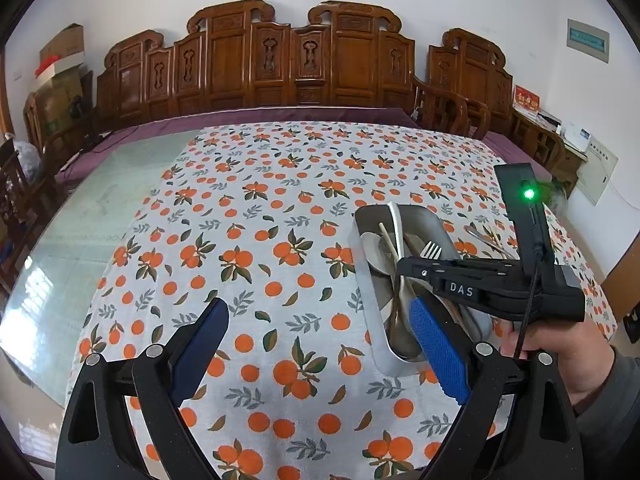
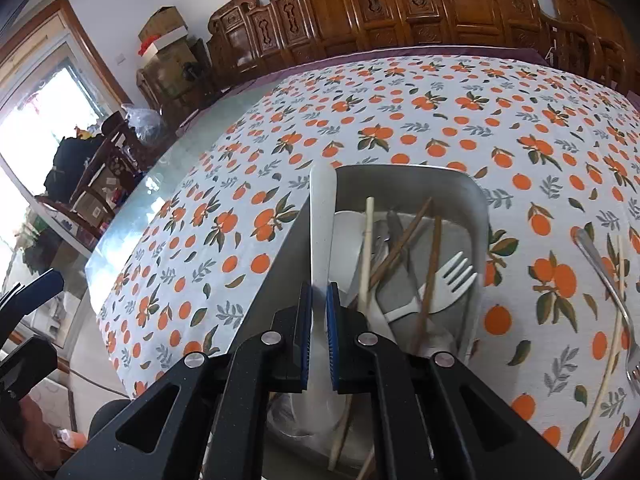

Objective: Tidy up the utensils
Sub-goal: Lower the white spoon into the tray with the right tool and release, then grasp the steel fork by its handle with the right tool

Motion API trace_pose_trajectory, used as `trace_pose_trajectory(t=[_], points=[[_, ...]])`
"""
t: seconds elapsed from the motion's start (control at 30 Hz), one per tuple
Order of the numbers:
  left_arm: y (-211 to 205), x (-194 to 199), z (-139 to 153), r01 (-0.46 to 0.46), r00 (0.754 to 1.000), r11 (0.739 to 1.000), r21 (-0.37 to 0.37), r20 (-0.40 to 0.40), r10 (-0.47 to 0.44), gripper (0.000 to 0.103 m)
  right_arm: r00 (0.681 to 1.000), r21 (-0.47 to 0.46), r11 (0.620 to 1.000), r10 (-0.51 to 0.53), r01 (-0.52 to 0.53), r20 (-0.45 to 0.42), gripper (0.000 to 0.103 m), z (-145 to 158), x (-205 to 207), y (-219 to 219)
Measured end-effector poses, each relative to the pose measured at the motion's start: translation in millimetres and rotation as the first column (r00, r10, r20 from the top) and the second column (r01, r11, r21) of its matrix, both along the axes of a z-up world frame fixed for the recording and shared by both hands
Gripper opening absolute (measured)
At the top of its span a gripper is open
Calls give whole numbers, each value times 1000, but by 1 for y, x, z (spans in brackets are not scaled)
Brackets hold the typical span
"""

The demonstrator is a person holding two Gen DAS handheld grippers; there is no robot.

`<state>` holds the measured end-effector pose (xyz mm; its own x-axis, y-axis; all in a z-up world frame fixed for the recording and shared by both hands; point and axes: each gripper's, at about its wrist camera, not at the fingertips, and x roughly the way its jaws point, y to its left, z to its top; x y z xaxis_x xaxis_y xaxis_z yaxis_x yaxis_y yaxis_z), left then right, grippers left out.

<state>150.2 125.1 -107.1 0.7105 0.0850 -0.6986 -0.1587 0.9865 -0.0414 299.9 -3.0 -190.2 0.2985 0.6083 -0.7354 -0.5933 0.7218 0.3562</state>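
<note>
Lowering that white spoon (image 2: 321, 216) gently into the tray (image 2: 478, 200) seems smart; right gripper (image 2: 319, 316) pinches it, left gripper (image 1: 316, 344) gapes empty.

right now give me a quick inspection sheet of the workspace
surface: glass-topped table, partly covered by an orange-print tablecloth.
job's things: metal tray holding a white spoon, white fork, brown chopsticks and a pale chopstick; a metal fork and another pale chopstick lie on the cloth right of the tray.
clutter: nothing seen on the table.
grippers: left gripper open, hovering beside the tray; right gripper shut on the white spoon over the tray.
cables: black cable on the right gripper.
surroundings: carved wooden bench, cardboard boxes, window.
</note>
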Motion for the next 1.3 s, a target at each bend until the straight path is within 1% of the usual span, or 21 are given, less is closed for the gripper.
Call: trace_pose_trajectory(t=[0.17,0.23,0.5,0.6,0.73,0.83,0.93,1.0,1.13,1.23,1.3], points=[[-3,0,0,6,1000,1000,3,0,-6,88,1000,9,1000,3,-3,-21,9,-1,1,1],[-5,0,1,8,1000,1000,4,1,-8,88,1000,4,1000,2,-2,-10,11,1,0,-1],[-17,1,5,25,1000,1000,1,15,-25,88,995,-22,999,34,-32,93,12,21,-9,-25],[-26,3,6,40,999,999,-11,20,-40,88,988,-49,998,46,-39,148,12,32,-14,-48],[-44,8,9,71,997,997,-14,28,-71,88,980,-74,997,50,-36,190,13,42,-21,-81],[-59,12,11,98,995,995,-14,31,-98,88,975,-94,995,46,-26,216,19,50,-26,-112],[-76,18,13,126,991,992,-11,35,-126,88,972,-98,995,27,-5,232,20,57,-29,-139],[-88,22,14,145,989,989,-12,36,-144,88,970,-92,996,7,16,243,23,63,-31,-160],[-111,29,16,181,983,983,-11,35,-181,88,960,-94,993,-42,71,276,37,71,-33,-195],[-129,34,17,211,977,978,-9,34,-210,88,953,-91,989,-88,119,288,43,72,-30,-220],[-142,39,16,234,972,972,-2,30,-234,88,951,-85,986,-114,143,286,44,71,-27,-230]])
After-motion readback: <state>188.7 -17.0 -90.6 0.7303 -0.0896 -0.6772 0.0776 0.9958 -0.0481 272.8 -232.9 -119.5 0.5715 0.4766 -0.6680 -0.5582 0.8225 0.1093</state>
